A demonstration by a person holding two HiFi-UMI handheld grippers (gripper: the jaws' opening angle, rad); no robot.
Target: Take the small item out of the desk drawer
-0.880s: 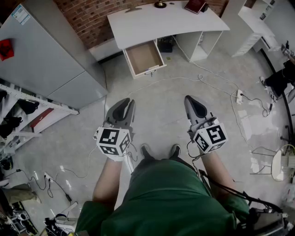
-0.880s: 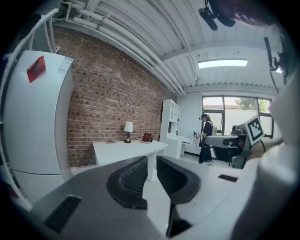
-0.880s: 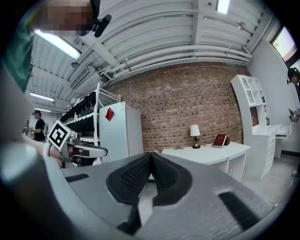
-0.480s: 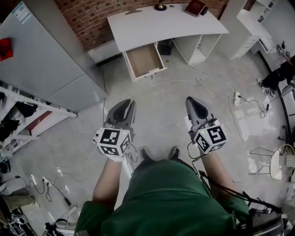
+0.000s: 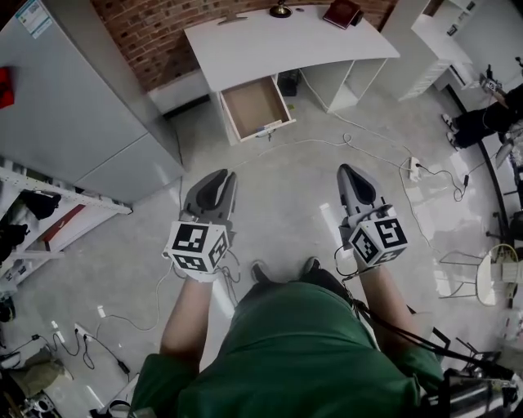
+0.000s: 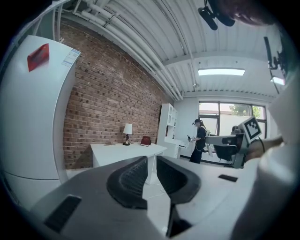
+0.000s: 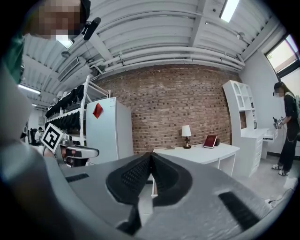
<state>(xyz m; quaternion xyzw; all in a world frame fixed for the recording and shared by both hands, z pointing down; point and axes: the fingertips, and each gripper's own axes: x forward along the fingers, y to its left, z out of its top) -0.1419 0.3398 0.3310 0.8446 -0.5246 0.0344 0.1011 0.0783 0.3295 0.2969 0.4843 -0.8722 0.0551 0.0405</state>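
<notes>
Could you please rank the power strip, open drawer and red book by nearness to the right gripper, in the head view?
From the right gripper:
1. Power strip, on the floor to its right.
2. Open drawer, ahead-left.
3. Red book, at the back of the desk.

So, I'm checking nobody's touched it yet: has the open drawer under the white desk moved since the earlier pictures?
No. The open wood-lined drawer juts equally far from the white desk as before.

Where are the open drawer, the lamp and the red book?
open drawer [image 5: 253, 102]: head view, on its bare bottom.
lamp [image 7: 186, 131]: right gripper view, on its shade.
red book [image 7: 210, 141]: right gripper view, on its cover.
</notes>
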